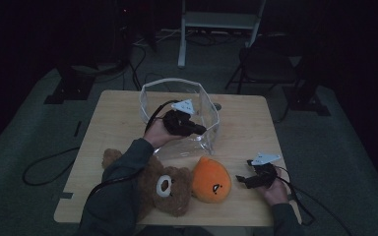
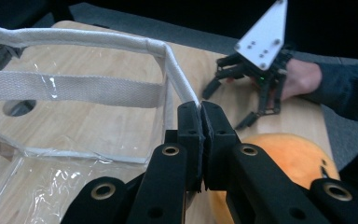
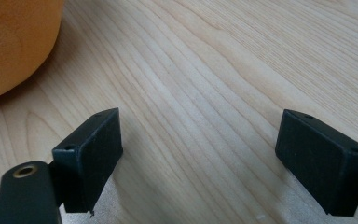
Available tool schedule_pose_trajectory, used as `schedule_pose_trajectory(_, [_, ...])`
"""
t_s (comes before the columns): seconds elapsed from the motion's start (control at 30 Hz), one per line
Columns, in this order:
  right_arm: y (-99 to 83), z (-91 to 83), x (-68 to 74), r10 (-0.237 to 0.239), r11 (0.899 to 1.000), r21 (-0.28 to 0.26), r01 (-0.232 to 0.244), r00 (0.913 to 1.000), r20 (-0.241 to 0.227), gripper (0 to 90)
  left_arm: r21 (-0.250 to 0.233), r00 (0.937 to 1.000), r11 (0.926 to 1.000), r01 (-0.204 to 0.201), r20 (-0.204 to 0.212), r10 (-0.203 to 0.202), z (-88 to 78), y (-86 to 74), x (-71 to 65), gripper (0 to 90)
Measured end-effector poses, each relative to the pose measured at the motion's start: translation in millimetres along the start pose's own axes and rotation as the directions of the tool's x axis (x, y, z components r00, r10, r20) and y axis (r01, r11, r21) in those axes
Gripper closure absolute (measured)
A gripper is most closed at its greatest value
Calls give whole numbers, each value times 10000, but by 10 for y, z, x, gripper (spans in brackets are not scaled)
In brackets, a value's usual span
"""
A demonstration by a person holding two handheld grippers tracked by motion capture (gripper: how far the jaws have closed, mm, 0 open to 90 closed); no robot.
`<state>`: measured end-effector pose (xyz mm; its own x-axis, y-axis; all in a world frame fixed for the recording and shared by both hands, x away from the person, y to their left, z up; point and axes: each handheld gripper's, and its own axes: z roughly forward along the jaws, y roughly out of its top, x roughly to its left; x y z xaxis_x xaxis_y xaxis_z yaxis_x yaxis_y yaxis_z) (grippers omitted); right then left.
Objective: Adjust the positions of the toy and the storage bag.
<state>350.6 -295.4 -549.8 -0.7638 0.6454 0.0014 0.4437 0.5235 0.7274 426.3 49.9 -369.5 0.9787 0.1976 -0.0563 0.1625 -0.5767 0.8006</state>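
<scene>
A clear plastic bag (image 1: 174,81) with white webbing trim stands on the wooden table (image 1: 118,118) at the back middle. My left gripper (image 1: 201,130) reaches over its near right side and is shut on the white rim (image 2: 177,70) at a corner. In the left gripper view the two jaws meet on that trim, at my left gripper (image 2: 200,111). A brown teddy bear (image 1: 165,189) and an orange plush (image 1: 211,184) lie at the front edge. My right gripper (image 1: 241,179) rests low over the table right of the orange plush (image 3: 14,42). My right gripper (image 3: 200,154) is open, with bare wood between its jaws.
Dark carpet surrounds the table. A folding chair (image 1: 268,64) and a white stand (image 1: 216,22) are behind it, and black cables (image 1: 44,167) run on the floor at the left. Bare tabletop lies left of the bag and at the right.
</scene>
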Motion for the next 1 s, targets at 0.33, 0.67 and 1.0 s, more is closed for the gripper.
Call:
schedule_pose_trajectory(0.33, [0, 0, 0, -8, 10000, -7, 8, 10000, 5, 138, -113, 9986, 9999, 46, 520, -40, -129, -122, -114, 876])
schedule_pose_trajectory(0.67, [0, 0, 1, 1, 10000, -2, -1, 10000, 5, 138, -465, 9964, 9979, 455, 730, -421, -272, -200, -126, 793])
schedule_pose_trajectory(1.0, [0, -1, 1, 3, 10000, 4, -3, 10000, -2, 139, -815, 9988, 9955, 493, -14, -496, -548, -187, -166, 652])
